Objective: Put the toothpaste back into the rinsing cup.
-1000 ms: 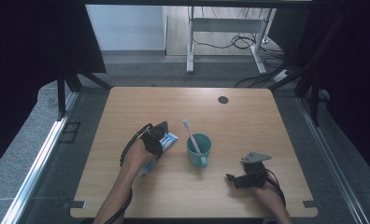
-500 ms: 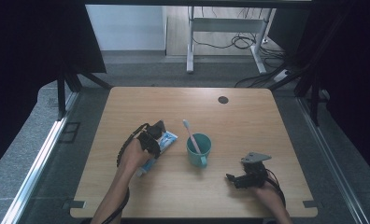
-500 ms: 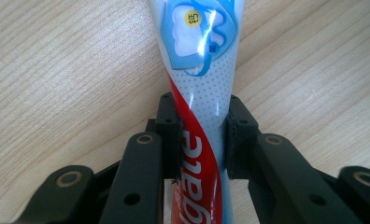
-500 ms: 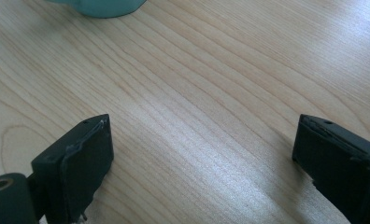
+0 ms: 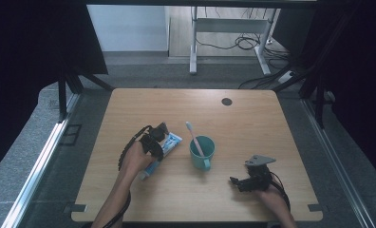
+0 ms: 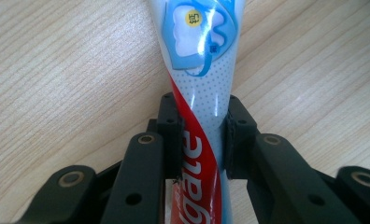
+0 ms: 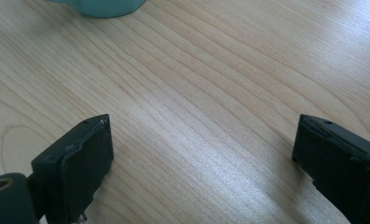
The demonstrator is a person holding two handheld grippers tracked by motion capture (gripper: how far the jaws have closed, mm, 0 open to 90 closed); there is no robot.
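A blue, white and red toothpaste tube [image 6: 197, 56] lies flat on the wooden table [image 5: 129, 114], left of a teal mug [image 5: 202, 154]. My left gripper [image 6: 202, 126] has just been closing its jaws, and both pads now press the tube's sides. From above, the left gripper [image 5: 157, 138] sits over the toothpaste tube [image 5: 173, 141]. A white toothbrush [image 5: 193, 135] stands tilted in the mug. My right gripper [image 7: 202, 154] rests open low over bare wood, with the mug's base [image 7: 103, 7] ahead of it. It lies at the front right, the right gripper [image 5: 237, 182] pointing left.
A dark round grommet [image 5: 226, 101] sits in the table near its far edge. Beyond the table are a metal desk frame [image 5: 193, 42] and floor cables [image 5: 245, 42]. Dark curtains hang on both sides.
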